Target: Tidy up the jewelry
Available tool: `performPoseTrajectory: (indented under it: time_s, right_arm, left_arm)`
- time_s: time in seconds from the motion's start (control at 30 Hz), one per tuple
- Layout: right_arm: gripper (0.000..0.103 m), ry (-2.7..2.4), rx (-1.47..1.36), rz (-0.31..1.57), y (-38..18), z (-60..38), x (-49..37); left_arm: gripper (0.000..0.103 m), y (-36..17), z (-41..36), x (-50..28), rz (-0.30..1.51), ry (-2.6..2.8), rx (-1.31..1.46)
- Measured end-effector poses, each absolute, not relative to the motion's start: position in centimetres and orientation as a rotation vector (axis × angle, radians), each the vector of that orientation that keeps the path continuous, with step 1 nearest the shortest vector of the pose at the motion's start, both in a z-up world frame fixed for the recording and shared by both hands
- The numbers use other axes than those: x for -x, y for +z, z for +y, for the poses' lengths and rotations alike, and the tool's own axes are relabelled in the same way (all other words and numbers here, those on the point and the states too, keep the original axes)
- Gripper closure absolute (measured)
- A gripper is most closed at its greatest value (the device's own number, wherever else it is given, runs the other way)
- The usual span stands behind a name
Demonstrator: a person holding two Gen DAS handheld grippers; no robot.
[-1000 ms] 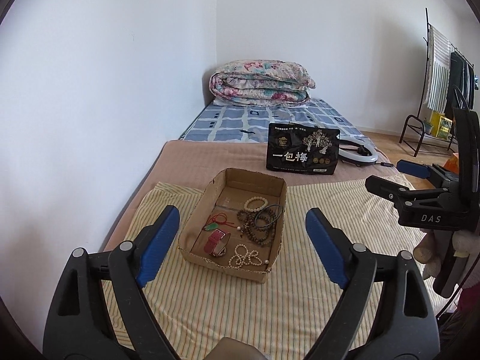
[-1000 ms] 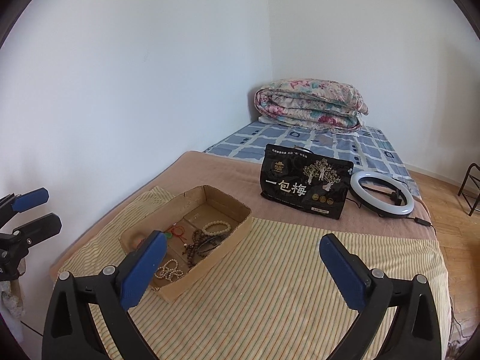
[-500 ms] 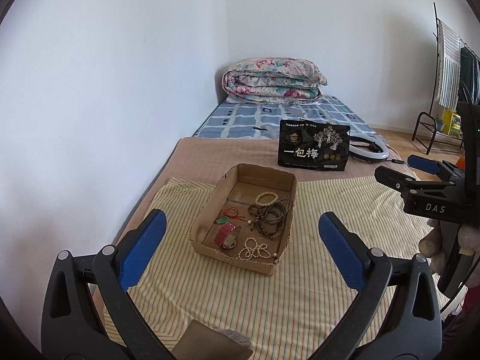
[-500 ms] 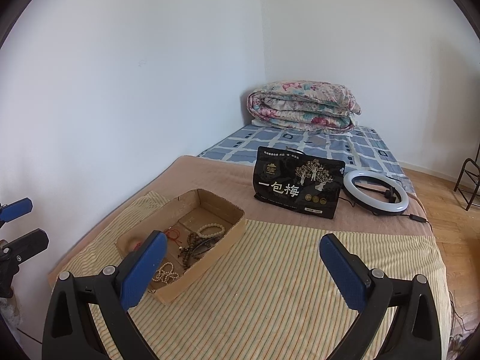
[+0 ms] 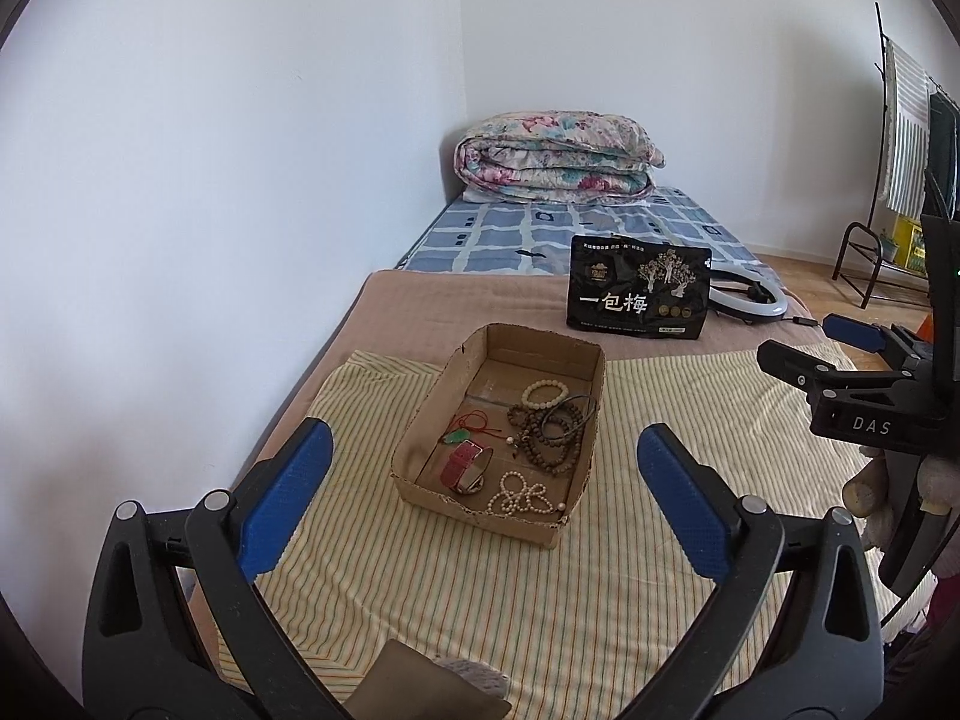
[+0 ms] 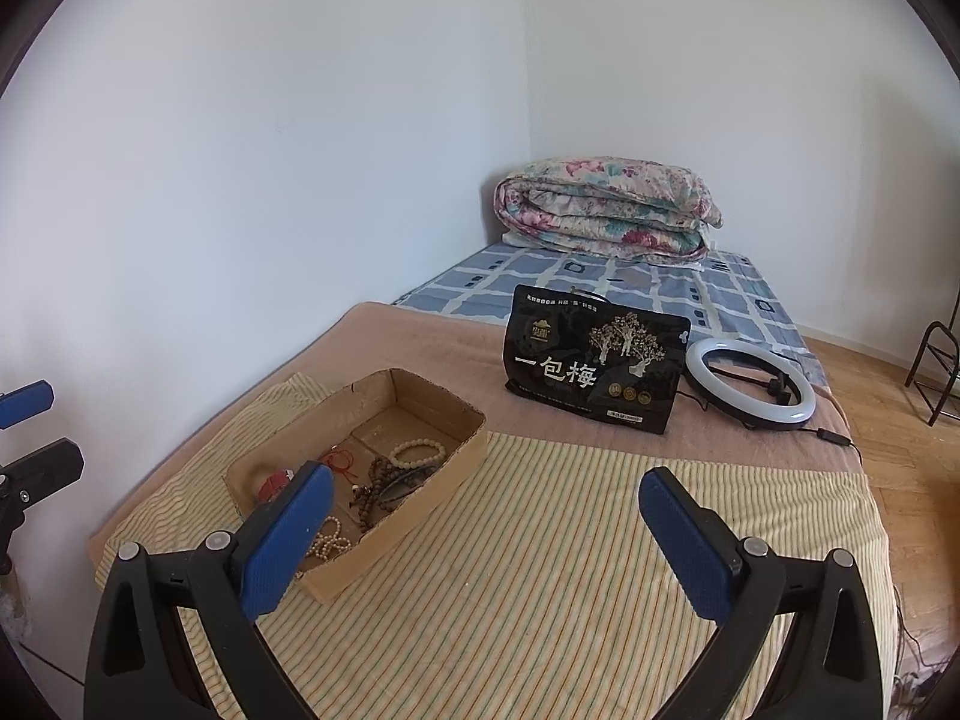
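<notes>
An open cardboard box (image 5: 441,387) sits on a striped cloth (image 5: 480,588) on the bed; it also shows in the right wrist view (image 6: 456,450). Inside lie a cream bead bracelet (image 5: 543,393), dark wooden beads (image 5: 549,438), a red watch (image 5: 465,465), a pearl strand (image 5: 522,495) and a red cord with a green pendant (image 5: 462,433). My left gripper (image 5: 483,501) is open and empty, held above and short of the box. My right gripper (image 6: 480,546) is open and empty, right of the box; it also shows in the left wrist view (image 5: 840,348).
A black printed bag (image 5: 639,294) stands behind the box. A white ring light (image 6: 750,384) lies beside it. A folded floral quilt (image 5: 555,159) sits at the bed's far end. The wall runs along the left; a clothes rack (image 5: 900,138) stands far right.
Both grippers have drawn back and up from the box, so it looks smaller and farther. Both stay open. The jewelry has not moved.
</notes>
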State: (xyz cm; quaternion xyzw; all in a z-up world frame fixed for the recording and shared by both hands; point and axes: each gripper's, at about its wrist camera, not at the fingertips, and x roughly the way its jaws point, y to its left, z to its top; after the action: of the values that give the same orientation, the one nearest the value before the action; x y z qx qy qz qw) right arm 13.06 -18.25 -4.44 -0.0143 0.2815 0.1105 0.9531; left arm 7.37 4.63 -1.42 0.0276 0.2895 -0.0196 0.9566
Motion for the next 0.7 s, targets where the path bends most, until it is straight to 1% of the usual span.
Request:
performPoseTrajectory:
  time_s: [0.7]
  right_arm:
    - [0.000,0.226,0.029,0.575,-4.56,-18.22,-13.12]
  left_arm:
    - [0.000,-1.49,4.55,-7.39,0.592,-0.042,-0.059]
